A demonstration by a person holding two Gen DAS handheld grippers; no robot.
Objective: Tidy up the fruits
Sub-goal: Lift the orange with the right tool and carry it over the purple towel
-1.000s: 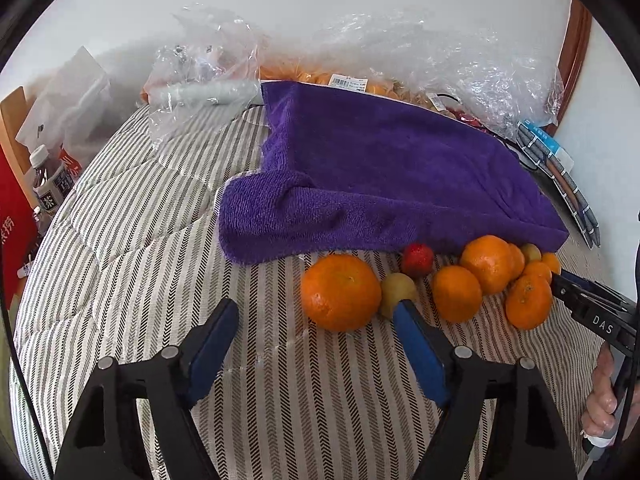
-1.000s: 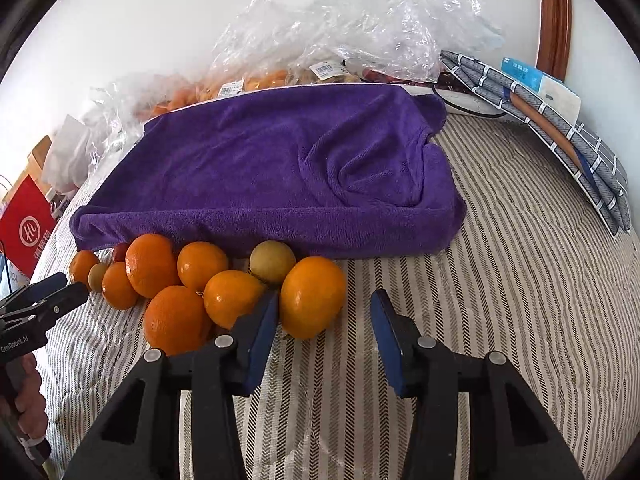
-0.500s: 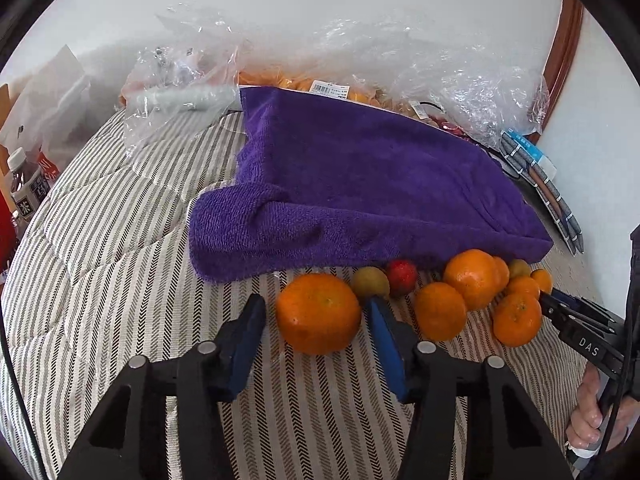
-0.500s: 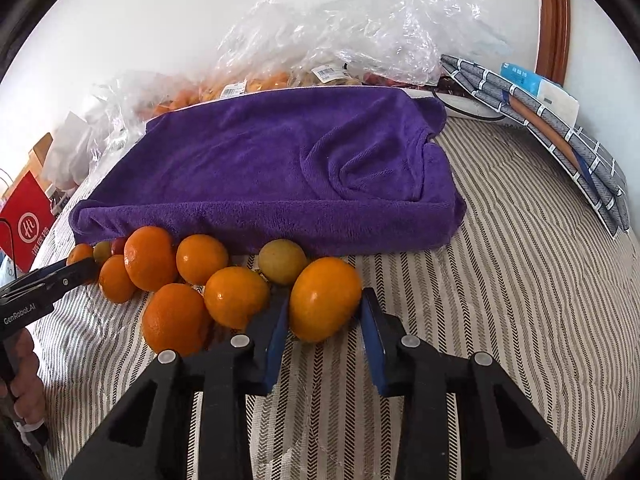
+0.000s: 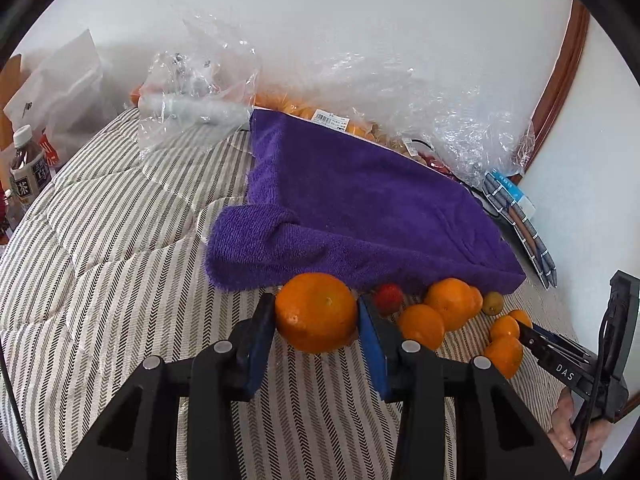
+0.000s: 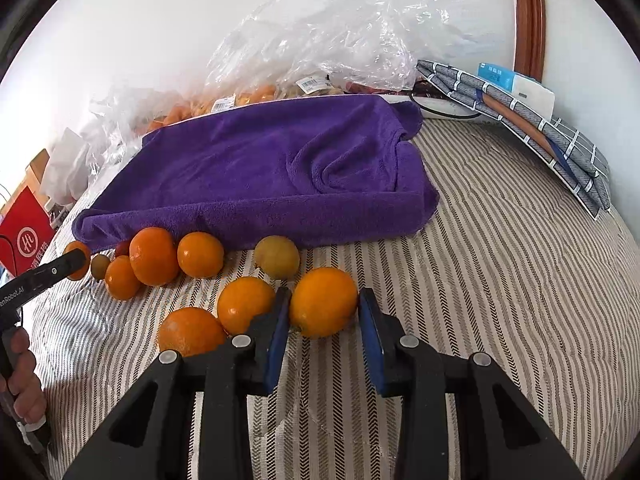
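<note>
My left gripper (image 5: 317,314) is shut on a large orange (image 5: 316,312) at the left end of a row of fruit in front of a purple towel (image 5: 360,208). My right gripper (image 6: 323,308) is shut on another orange (image 6: 323,302) at the right end of the row. Between them lie several oranges (image 6: 154,256), a small red fruit (image 5: 388,298) and a yellow-green fruit (image 6: 277,257). The right gripper's tip (image 5: 556,354) shows in the left wrist view, and the left gripper's tip (image 6: 48,272) shows in the right wrist view.
Everything rests on a striped bedspread (image 5: 100,260). Clear plastic bags (image 6: 320,40) with packed fruit lie behind the towel by the wall. A folded grey checked cloth (image 6: 540,132) lies at the right. Bottles (image 5: 26,168) and a red bag (image 6: 26,236) stand at the left.
Both grippers moved forward around their oranges and closed from wide open until the pads touch the fruit. The left orange now sits closer to the towel edge.
</note>
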